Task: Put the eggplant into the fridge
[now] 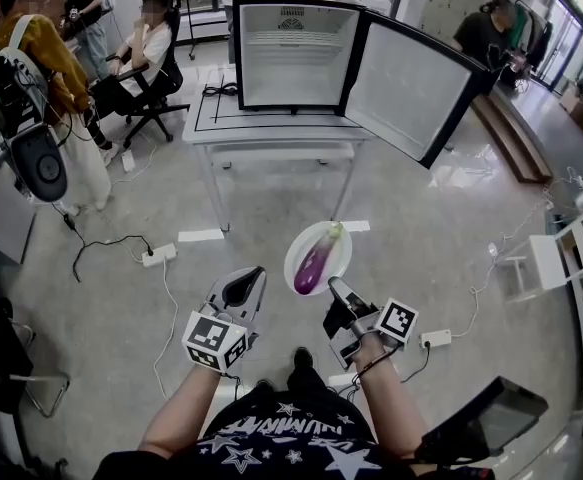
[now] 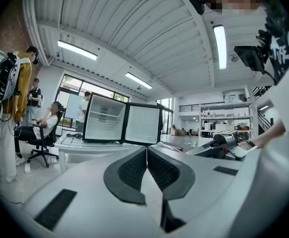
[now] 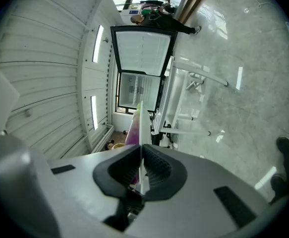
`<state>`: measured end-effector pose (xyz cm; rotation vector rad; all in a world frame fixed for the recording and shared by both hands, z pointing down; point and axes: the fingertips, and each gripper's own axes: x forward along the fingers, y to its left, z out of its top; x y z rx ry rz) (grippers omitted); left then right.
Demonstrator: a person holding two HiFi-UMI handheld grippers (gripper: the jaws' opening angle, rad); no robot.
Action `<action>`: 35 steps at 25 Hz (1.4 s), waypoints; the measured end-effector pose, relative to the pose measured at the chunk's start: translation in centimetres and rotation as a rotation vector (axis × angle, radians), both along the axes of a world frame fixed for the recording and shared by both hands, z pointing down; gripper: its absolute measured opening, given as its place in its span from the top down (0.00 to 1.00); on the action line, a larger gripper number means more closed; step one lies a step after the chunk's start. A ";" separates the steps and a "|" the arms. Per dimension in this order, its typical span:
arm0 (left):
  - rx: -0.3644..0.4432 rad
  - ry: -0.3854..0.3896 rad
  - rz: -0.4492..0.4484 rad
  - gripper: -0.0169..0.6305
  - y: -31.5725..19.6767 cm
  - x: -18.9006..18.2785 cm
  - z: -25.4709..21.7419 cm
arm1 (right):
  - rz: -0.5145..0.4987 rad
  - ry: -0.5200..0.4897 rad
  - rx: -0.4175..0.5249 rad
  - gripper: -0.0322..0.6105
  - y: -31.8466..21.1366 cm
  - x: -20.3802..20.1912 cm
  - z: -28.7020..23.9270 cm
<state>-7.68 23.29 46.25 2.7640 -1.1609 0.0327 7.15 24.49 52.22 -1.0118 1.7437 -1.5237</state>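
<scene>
— Where's the eggplant [image 1: 317, 261] right now?

— Lying on a white plate [image 1: 343, 256], out over the floor, near the person, green stem pointing to the far side. The right gripper [image 1: 333, 286] has its jaws pinched tight on the plate's near rim; from that gripper's own view the plate comes through edge-on between the pads.

— And the left gripper [image 1: 256, 273]?

— Just left of the plate, jaws pressed together, nothing between them.

— The fridge [image 1: 291, 58]?

— Far ahead on a white table [image 1: 271, 128], well apart from the plate, door [image 1: 411, 88] swung wide to the right.
</scene>
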 end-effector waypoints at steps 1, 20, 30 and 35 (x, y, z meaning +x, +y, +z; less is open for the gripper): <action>-0.001 0.000 0.002 0.96 0.2 -0.1 0.1 | 0.000 0.002 0.000 0.92 0.2 -0.1 0.1; -0.047 0.022 0.065 0.96 3.2 -1.8 1.4 | 0.039 -0.012 -0.003 0.92 3.7 -2.9 0.9; -0.088 0.015 0.036 0.96 1.9 -2.6 3.4 | 0.017 -0.022 -0.031 0.92 1.9 -3.2 2.4; -0.067 0.012 -0.007 0.96 -0.9 -2.9 2.9 | -0.019 -0.039 -0.011 0.92 -1.5 -3.3 2.2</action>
